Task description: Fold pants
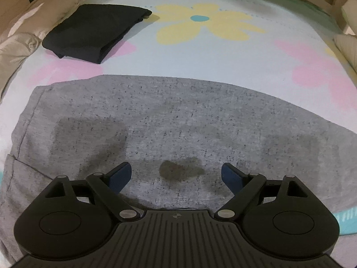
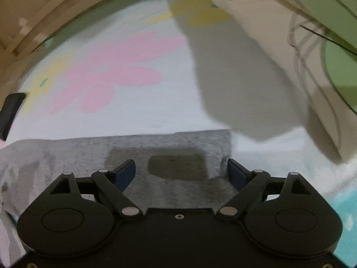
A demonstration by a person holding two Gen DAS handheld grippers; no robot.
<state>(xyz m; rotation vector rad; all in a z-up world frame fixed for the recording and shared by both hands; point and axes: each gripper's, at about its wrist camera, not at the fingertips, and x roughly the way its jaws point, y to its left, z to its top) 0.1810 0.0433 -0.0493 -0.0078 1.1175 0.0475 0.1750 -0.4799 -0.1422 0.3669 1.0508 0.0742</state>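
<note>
With a black folded garment point(image 1: 93, 31) already set aside at far left, I judge the grey pants point(image 1: 178, 116) partly folded flat on the flowered sheet point(image 1: 245, 53), lying under my left gripper point(image 1: 176, 174) and right gripper point(image 2: 181, 172), both spread wide and empty.

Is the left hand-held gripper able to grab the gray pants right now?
Probably yes. The left hand-held gripper hangs open right above the gray pants, with nothing between them. The folded black clothes lie farther off on the flowered sheet.
</note>
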